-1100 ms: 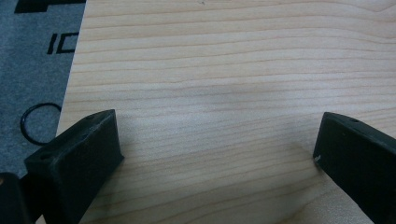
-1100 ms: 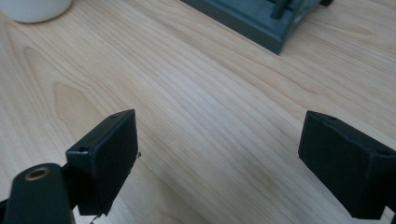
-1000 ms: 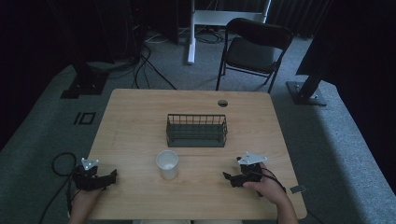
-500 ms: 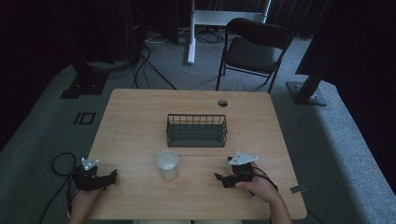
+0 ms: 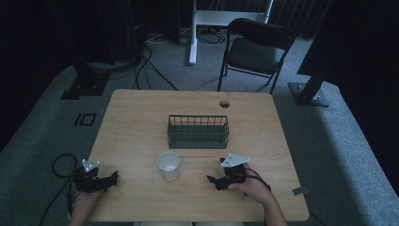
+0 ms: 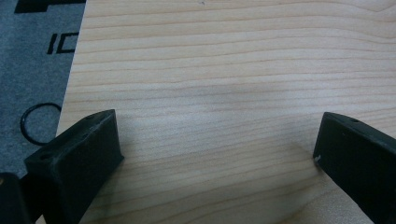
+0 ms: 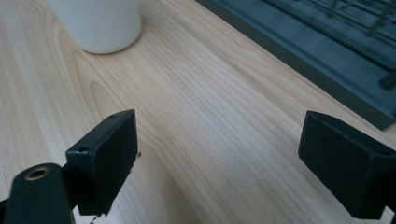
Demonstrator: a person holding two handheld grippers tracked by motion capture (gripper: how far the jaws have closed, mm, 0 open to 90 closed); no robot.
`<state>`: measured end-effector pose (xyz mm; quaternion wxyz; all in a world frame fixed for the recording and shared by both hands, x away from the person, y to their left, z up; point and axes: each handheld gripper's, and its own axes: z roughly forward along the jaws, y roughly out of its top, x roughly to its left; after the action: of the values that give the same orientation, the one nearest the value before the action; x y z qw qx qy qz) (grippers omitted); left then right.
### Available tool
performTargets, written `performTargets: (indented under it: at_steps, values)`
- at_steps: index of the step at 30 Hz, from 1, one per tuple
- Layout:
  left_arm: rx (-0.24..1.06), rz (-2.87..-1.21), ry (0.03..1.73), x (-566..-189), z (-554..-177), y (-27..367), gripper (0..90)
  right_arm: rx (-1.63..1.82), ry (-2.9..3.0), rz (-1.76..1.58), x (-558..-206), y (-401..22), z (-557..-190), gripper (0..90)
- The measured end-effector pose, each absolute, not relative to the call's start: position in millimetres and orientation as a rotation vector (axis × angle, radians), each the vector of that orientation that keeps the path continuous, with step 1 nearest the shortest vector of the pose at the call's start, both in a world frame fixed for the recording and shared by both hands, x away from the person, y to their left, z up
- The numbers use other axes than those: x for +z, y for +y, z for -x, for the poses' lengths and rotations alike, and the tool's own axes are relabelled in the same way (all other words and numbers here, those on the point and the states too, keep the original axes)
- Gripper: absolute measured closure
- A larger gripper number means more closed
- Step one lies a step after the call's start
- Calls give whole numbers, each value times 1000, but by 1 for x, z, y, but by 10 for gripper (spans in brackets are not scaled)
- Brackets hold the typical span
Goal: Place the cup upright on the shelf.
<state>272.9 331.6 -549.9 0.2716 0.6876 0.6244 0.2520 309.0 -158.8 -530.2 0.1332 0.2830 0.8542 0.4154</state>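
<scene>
Worktop first: we have a pale wooden worktop (image 5: 141,122) carrying a dark wire rack basket (image 5: 198,131) at its centre and a white paper cup (image 5: 168,165) standing upright in front of the basket, near but apart from it. We judge the work barely begun: the cup is untouched and the basket looks empty. Our right gripper (image 5: 217,180) sits low on the wood just right of the cup, pointed toward it, its fingers (image 7: 103,161) spread wide and holding nothing. Our left gripper (image 5: 111,178) rests by the near left edge, fingers (image 6: 77,158) likewise released. Everything is left to do.
</scene>
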Motion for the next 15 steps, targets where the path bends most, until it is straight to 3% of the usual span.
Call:
performTargets:
  at_steps: [15]
  values:
    - [679, -1851, 1681, -550, -273, 332, 9, 1253, 2517, -745, -528, -129, -308, 117]
